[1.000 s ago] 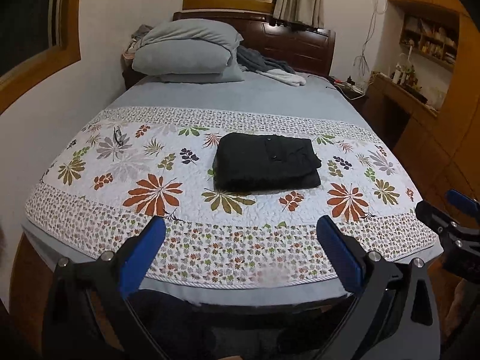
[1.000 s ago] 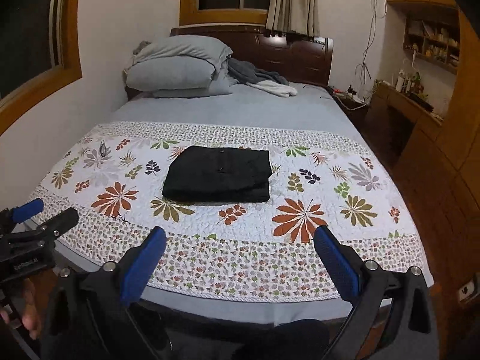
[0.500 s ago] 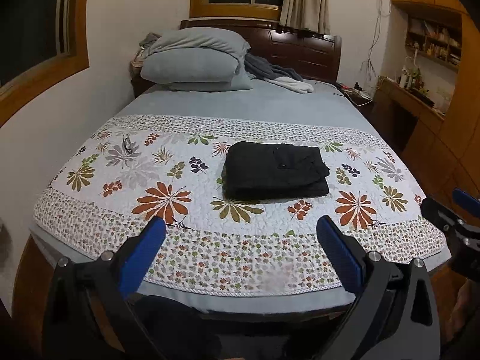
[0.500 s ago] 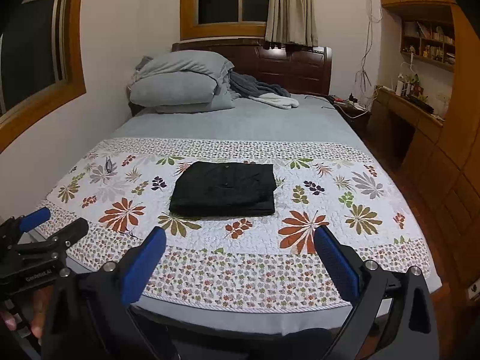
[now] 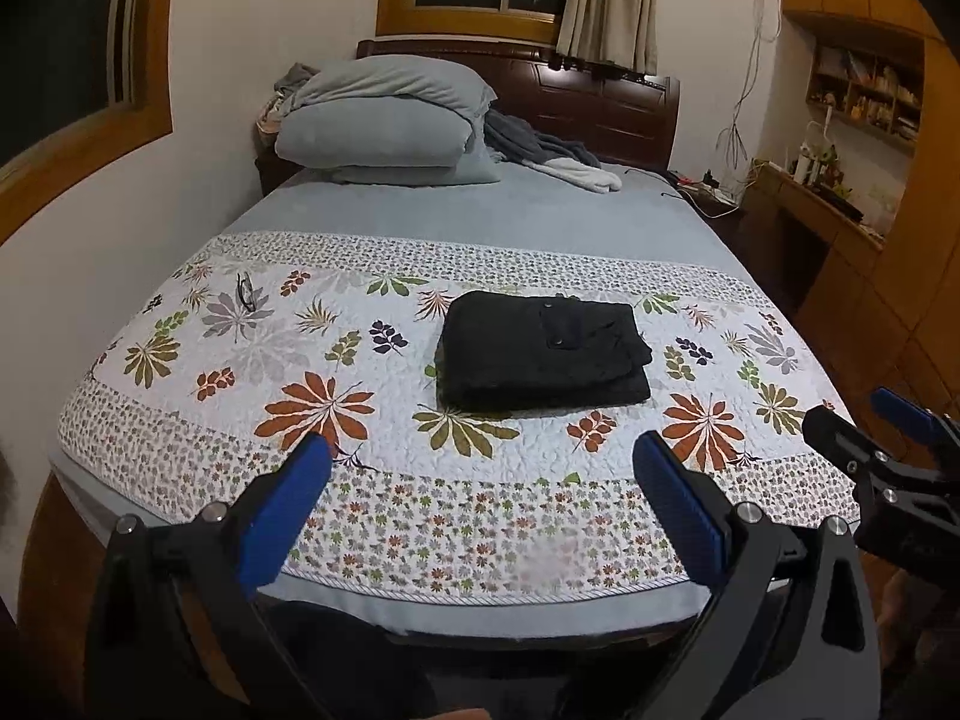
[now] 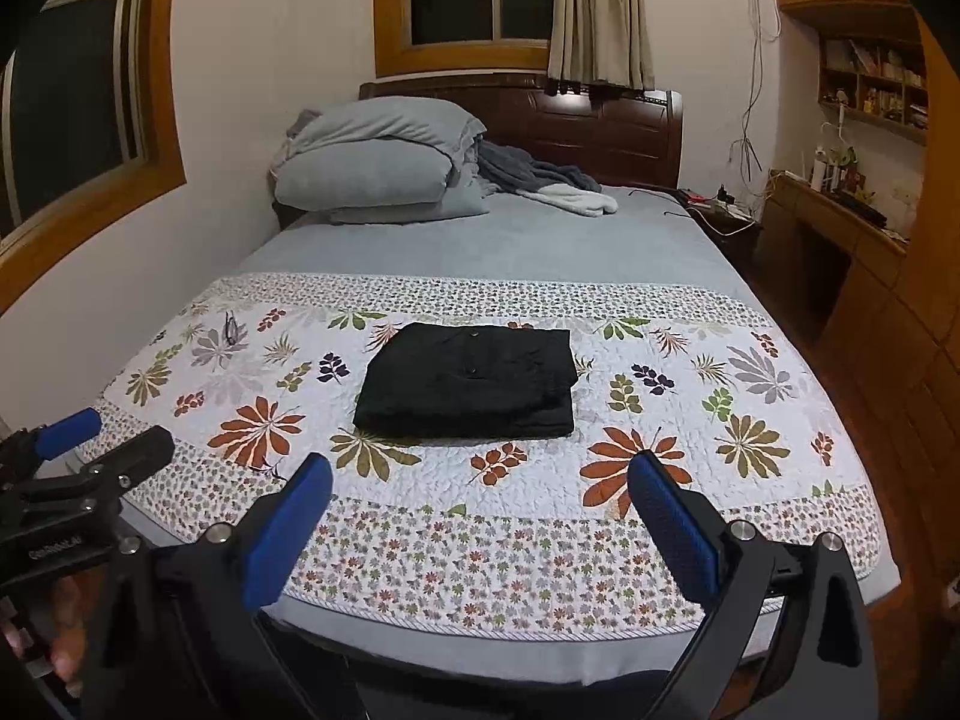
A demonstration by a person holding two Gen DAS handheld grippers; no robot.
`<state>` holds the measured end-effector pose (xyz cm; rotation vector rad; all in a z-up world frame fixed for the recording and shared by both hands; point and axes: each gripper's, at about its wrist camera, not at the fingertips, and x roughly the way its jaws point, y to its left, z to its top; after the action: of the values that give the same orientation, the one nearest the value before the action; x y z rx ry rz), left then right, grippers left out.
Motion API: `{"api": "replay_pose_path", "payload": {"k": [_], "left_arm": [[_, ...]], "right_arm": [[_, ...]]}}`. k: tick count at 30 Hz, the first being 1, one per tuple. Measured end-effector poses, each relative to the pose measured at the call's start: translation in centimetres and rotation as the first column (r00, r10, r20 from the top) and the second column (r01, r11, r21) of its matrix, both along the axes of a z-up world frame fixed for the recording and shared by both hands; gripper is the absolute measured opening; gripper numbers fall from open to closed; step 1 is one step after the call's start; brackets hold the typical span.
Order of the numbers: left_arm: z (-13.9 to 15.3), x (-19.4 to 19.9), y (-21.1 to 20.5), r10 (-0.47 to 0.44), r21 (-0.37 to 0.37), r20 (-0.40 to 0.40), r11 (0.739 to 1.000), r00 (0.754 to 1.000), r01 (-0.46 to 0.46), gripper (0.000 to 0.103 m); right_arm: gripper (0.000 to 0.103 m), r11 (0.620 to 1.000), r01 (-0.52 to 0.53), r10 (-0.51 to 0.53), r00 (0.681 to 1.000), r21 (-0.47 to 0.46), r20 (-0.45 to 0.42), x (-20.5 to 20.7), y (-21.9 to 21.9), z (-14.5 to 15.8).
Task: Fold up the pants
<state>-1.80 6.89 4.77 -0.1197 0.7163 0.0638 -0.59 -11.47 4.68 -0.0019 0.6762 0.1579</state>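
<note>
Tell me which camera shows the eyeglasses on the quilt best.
The left wrist view: the eyeglasses lie left of the folded pants, frame outline readable. In the right wrist view the same eyeglasses look smaller, less distinct against the quilt pattern.

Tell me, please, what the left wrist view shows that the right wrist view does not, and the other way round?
Only the left wrist view shows the right gripper at its right edge, seen from the side. Only the right wrist view shows the left gripper at its left edge, plus the barred window on the left wall. Both show the folded black pants lying on the floral quilt, the stacked grey pillows by the headboard, and each camera's own blue-padded fingers spread wide, holding nothing.
</note>
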Motion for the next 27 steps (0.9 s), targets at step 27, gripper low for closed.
{"api": "replay_pose_path", "payload": {"k": [27], "left_arm": [[1.5, -0.4, -2.0, -0.044, 0.007, 0.031, 0.999, 0.999, 0.044, 0.1]], "right_arm": [[0.099, 1.0, 0.011, -0.011, 1.0, 0.014, 0.02, -1.0, -1.2, 0.9]]}}
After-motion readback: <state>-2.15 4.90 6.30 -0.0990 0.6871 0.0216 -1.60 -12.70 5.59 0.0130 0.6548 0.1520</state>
